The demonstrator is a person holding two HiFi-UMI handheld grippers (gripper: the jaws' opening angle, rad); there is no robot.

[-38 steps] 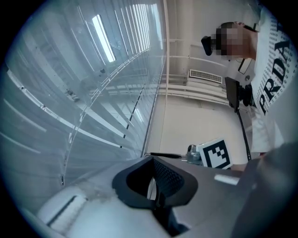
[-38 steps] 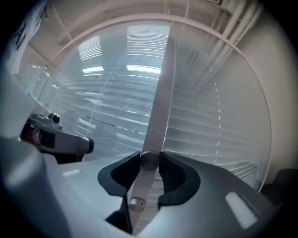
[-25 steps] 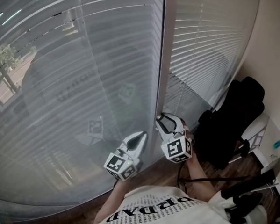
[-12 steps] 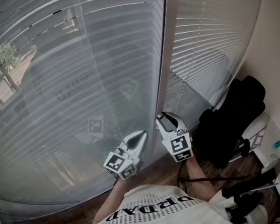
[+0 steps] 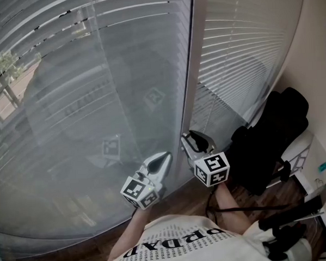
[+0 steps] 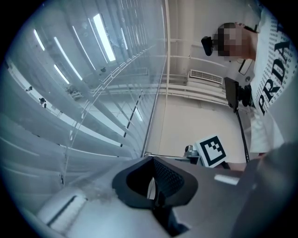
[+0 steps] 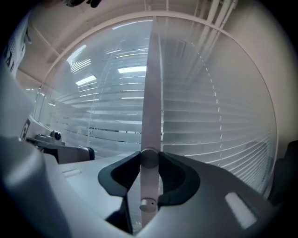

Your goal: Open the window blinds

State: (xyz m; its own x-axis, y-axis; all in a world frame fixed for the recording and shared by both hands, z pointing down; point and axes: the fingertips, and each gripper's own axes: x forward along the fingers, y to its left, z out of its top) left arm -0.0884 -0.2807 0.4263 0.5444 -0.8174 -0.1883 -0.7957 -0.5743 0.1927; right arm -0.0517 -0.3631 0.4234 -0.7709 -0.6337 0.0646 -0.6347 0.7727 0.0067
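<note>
1. Two window blinds hang side by side with a pale window post (image 5: 191, 65) between them; the left blind (image 5: 96, 98) fills most of the head view; the right blind (image 5: 240, 41) runs to the wall.
2. Slats of the left blind are tilted enough that greenery shows between them at the far left edge; the right blind's slats look flatter and brighter.
3. Right gripper (image 5: 191, 135) sits just in front of the post, level, its marker cube (image 5: 211, 169) towards the person; its jaws are pinching the blind wand (image 7: 152, 93), a pale rod hanging in front of the slats; the tips press on either side of a round collar on the rod.
4. Left gripper (image 5: 165, 156) is just beside it, near the bottom of the left blind; its jaws are pressed together at the tips; I see nothing held.
5. Some dark bundle (image 5: 272, 132) stands by the wall at the right.
</note>
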